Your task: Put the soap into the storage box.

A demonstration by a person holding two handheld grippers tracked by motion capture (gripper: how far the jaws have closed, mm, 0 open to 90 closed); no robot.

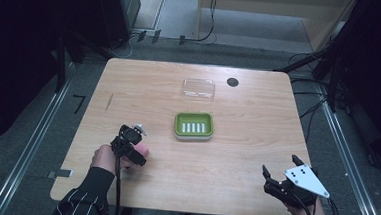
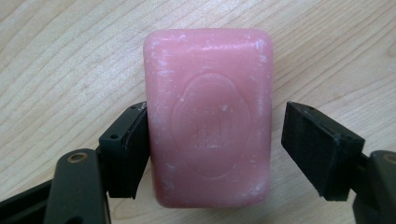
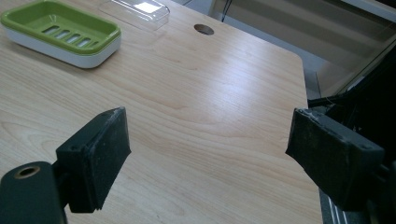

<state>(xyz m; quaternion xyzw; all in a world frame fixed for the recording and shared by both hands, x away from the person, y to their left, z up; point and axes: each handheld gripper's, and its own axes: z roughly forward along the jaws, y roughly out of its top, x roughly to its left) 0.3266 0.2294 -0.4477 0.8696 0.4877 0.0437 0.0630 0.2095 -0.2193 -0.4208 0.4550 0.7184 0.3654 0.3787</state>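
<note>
Pink soap (image 2: 208,116) is lying flat on the desk (image 1: 235,155) between our left gripper (image 2: 212,154) fingers, one touching, one apart. Our right gripper (image 3: 208,158) is waiting, fingers wide and empty. Farther off, the green soap dish (image 1: 193,125) is sitting unfilled; lifting and placing remain.

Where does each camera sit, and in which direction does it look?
High view: above the table, looking down; both forearms and grippers show.
Left gripper view: on the left gripper, facing the pink soap; its jaws show.
Right gripper view: on the right gripper, facing across the table.
Shared: green soap dish, also in the right gripper view.
</note>
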